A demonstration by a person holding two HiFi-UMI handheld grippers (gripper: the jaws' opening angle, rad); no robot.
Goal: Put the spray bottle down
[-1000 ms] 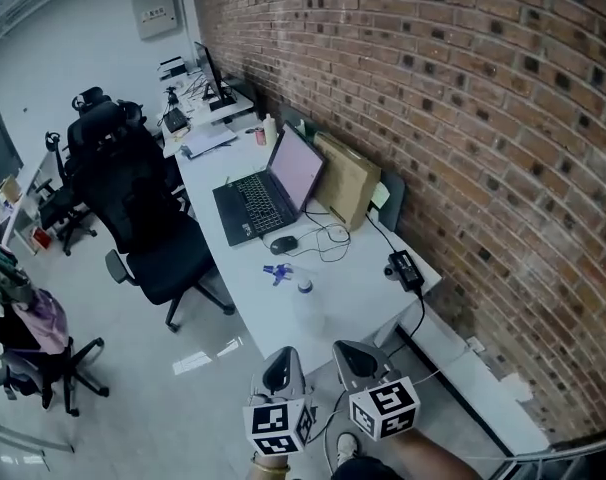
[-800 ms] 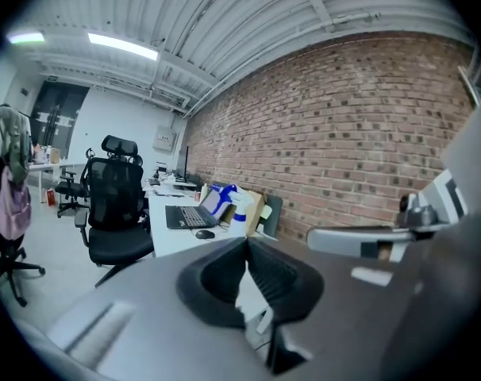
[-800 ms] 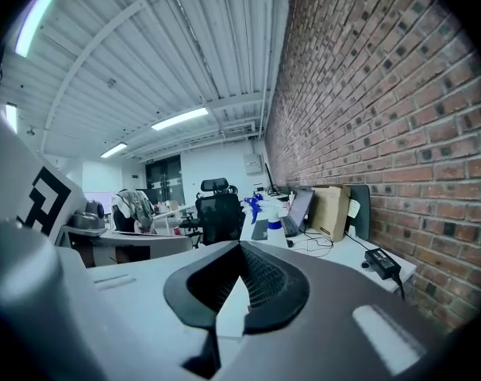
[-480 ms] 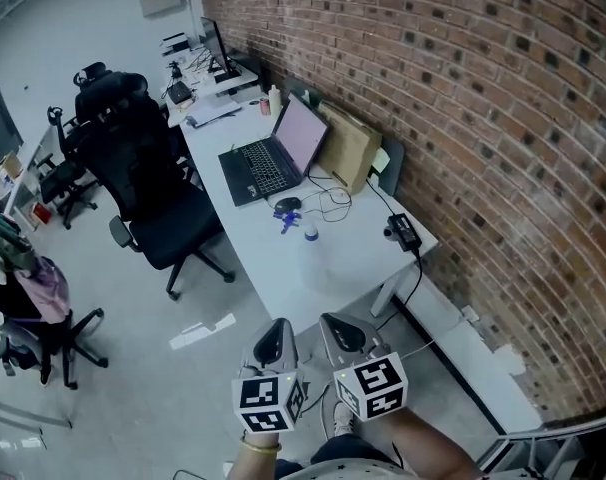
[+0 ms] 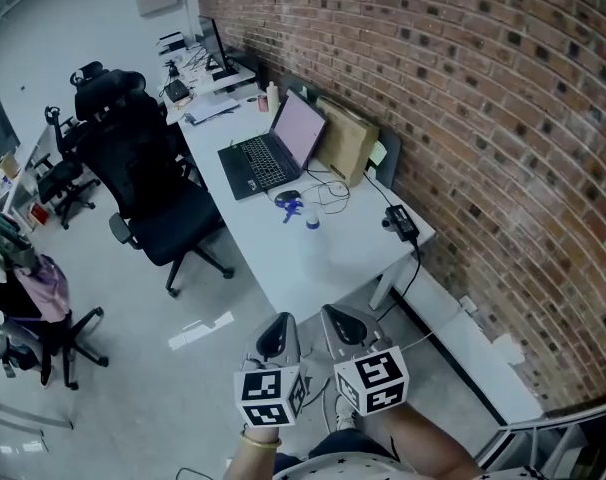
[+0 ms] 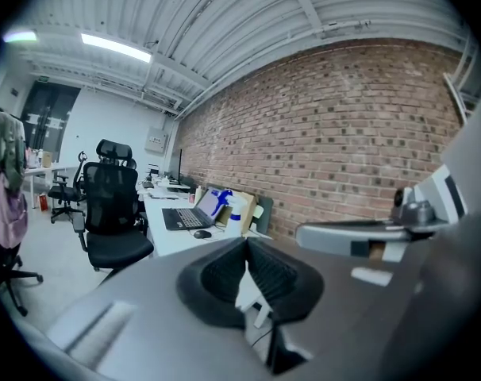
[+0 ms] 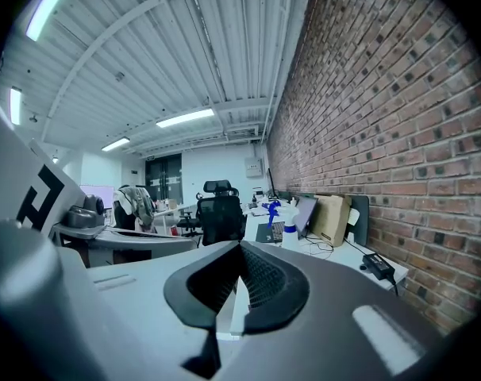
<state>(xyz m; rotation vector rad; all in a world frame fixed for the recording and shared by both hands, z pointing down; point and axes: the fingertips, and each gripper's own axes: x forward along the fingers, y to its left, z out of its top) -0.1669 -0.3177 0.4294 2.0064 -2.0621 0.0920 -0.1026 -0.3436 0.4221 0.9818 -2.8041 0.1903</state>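
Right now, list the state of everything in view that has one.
spray bottle: upright on the desk, held by neither gripper.
laptop: open, screen lit.
left gripper: shut, empty.
right gripper: shut, empty.
office chair: unoccupied.

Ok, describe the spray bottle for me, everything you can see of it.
The spray bottle has a pale, whitish body, a blue collar and a blue trigger head. It stands upright on the white desk, just in front of the open laptop and near the mouse. Nothing holds it; only the desk touches it.
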